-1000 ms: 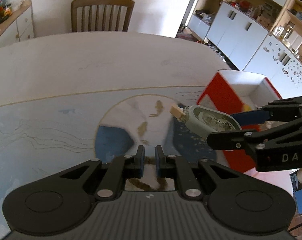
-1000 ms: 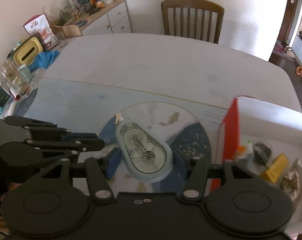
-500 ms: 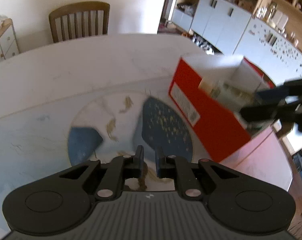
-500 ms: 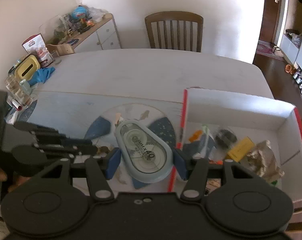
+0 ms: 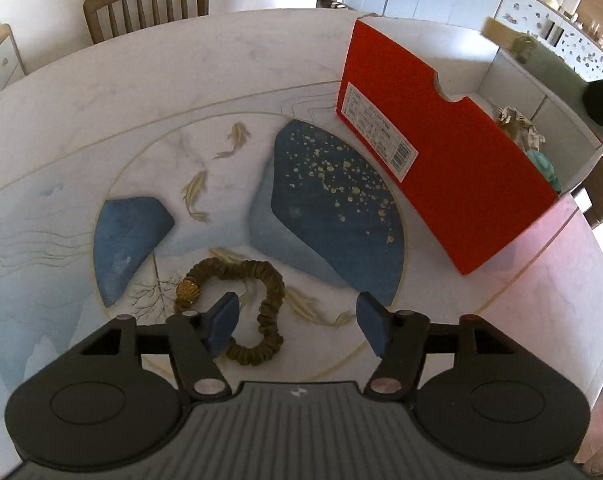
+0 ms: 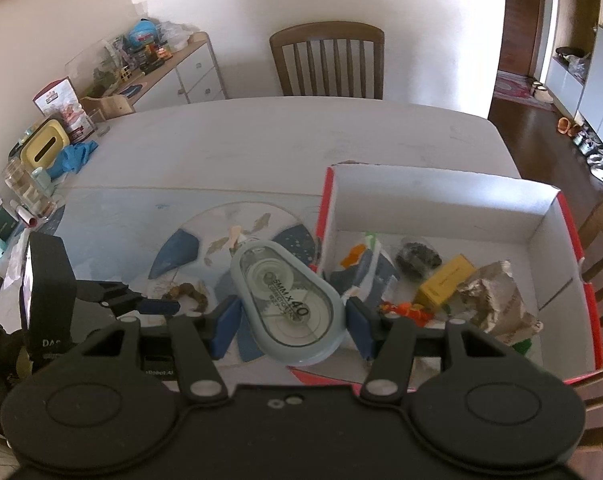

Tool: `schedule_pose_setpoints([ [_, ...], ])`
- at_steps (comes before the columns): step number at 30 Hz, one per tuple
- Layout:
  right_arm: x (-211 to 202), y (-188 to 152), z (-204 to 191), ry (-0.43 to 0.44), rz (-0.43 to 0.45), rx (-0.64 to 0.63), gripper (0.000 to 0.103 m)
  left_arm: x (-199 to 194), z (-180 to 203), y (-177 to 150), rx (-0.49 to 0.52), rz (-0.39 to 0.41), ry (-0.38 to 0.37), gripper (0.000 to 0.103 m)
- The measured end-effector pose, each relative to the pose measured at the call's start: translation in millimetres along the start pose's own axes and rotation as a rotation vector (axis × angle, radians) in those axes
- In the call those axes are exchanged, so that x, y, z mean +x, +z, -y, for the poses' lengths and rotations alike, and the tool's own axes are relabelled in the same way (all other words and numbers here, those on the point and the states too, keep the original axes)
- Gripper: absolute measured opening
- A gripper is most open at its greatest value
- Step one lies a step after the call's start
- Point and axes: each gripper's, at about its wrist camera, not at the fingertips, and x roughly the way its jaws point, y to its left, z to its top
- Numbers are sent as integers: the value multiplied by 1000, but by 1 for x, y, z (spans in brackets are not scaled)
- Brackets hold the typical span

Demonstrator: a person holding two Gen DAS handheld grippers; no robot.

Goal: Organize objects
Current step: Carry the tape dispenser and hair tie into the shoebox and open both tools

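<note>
Right wrist: my right tongs (image 6: pixel 287 320) now carry the correction tape (image 6: pixel 287 304) over the red box (image 6: pixel 541 216).
Left tongs (image 5: pixel 297 322), shut a second ago, are opening, straddling part of the scrunchie (image 5: pixel 257 308) on the surface (image 5: pixel 181 80): the next pickup, I judge.

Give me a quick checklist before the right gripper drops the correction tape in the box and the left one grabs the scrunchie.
1. correction tape clamped in right gripper: ok.
2. Tape fully over the red box: not ok, it straddles the near wall.
3. Free room inside box: ok.
4. left gripper fingers opening, nothing pinched: ok.
5. scrunchie centred between them: not ok, one finger overlaps the loop.
6. Height above scrunchie: cannot tell.
</note>
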Motion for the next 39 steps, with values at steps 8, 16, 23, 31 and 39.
schedule_pose_setpoints([
  [8,-8,0,16,-17,13,22,56,13,1,7,-23,-13,20,39],
  [16,-15,0,33,-43,32,41,56,18,-1,7,-55,-32,80,10],
  [23,-21,1,59,-82,47,67,56,3,-3,9,-108,13,103,7],
  [31,-19,0,93,-121,45,90,56,-50,3,32,-147,98,66,7],
  [39,-12,-7,120,-138,21,102,56,-88,38,63,-109,178,-8,7],
])
